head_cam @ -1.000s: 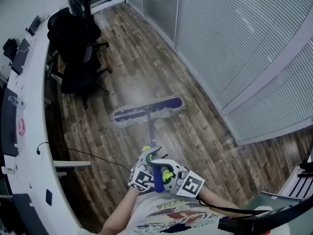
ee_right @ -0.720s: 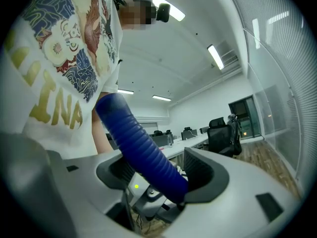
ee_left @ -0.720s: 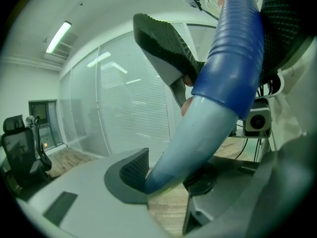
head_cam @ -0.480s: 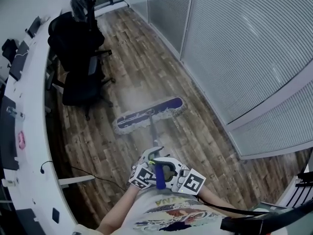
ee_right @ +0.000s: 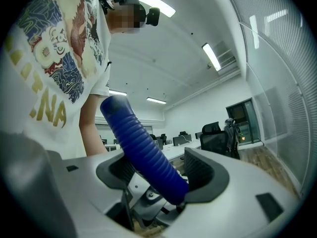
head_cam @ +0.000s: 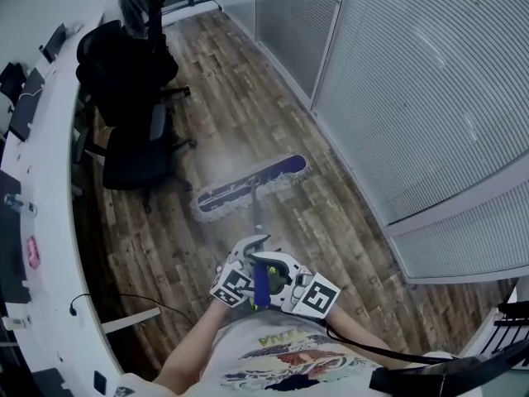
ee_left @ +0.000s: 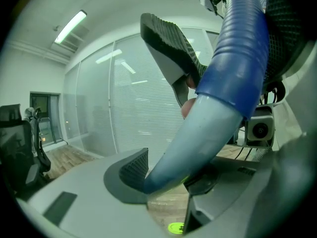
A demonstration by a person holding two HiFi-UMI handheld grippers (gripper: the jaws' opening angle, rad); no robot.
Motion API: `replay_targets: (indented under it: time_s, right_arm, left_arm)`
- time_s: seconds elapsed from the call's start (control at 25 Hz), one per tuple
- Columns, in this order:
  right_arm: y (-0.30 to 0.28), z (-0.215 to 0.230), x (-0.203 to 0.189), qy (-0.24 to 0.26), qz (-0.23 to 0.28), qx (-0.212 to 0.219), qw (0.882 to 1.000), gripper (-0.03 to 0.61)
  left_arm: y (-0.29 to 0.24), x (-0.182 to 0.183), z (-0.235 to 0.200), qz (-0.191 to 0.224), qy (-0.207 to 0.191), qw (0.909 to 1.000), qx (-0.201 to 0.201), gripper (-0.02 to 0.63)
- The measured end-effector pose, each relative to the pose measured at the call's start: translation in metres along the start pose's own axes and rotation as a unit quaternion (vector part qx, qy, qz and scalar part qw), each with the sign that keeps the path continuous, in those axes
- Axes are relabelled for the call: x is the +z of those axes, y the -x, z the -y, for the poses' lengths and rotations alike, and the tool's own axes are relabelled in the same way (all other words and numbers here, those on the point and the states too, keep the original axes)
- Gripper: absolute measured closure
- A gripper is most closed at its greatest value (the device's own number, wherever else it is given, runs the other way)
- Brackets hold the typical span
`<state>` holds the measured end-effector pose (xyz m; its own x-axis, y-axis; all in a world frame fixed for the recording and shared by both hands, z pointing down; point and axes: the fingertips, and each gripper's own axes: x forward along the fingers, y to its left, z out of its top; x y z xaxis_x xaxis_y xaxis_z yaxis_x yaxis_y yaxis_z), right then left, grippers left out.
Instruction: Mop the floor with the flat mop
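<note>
Flat mop (head_cam: 250, 187) looks light, pole (ee_left: 218, 118) stiff. We clamp the left hand-held gripper (ee_left: 171, 118) on the smooth pole and the right hand-held gripper (ee_right: 163, 175) on the ribbed grip (ee_right: 143, 148), which probably slips less.

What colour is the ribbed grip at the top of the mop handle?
Blue. The ribbed grip shows best in the right gripper view.
</note>
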<state>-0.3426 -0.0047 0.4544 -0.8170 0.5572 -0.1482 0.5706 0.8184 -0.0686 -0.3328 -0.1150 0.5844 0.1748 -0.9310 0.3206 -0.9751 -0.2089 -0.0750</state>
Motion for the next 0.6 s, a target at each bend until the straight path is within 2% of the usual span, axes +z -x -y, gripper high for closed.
replay_targets:
  time_s: [0.12, 0.28, 0.6]
  right_arm:
    - [-0.01, 0.038, 0.002, 0.002, 0.007, 0.0, 1.0, 0.302]
    - [-0.024, 0.114, -0.019, 0.006, -0.037, 0.015, 0.999, 0.302]
    - [-0.04, 0.265, -0.004, -0.026, -0.031, 0.028, 0.999, 0.301]
  left_arm:
    - [-0.018, 0.006, -0.034, 0.003, 0.002, 1.0, 0.0, 0.468]
    - [-0.057, 0.006, -0.106, 0.0, 0.007, 0.9999, 0.013, 0.468]
    - [-0.144, 0.031, -0.233, -0.007, 0.014, 0.9991, 0.041, 0.465]
